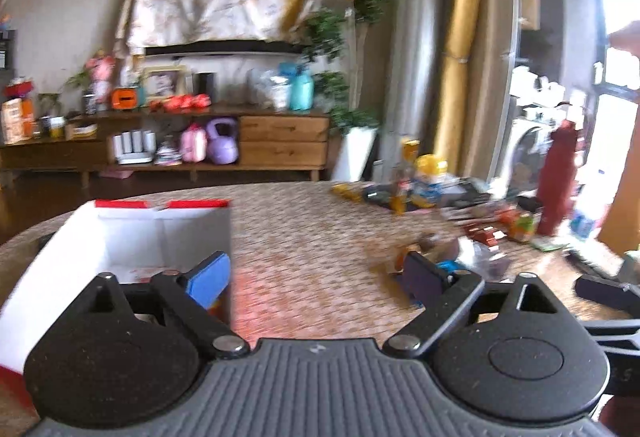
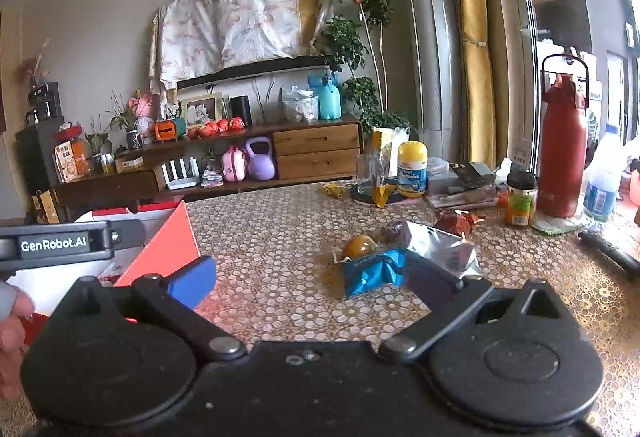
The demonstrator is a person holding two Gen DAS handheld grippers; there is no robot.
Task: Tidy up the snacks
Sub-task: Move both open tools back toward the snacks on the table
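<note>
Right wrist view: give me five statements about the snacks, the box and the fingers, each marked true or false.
1. The blue snack packet lies on the table. True.
2. The right gripper holds a packet. False: its fingers stand apart with nothing between them.
3. The red bottle lies on its side. False: it stands upright.
4. The red and white box is open on top. True.
5. The silver packet is inside the box. False: it lies on the table.

Each camera sits low on its own hand-held gripper, close over the bench (image 2: 280, 237), looking across it. Both see the red box (image 1: 132, 233) and far shelf (image 2: 316, 145).
</note>
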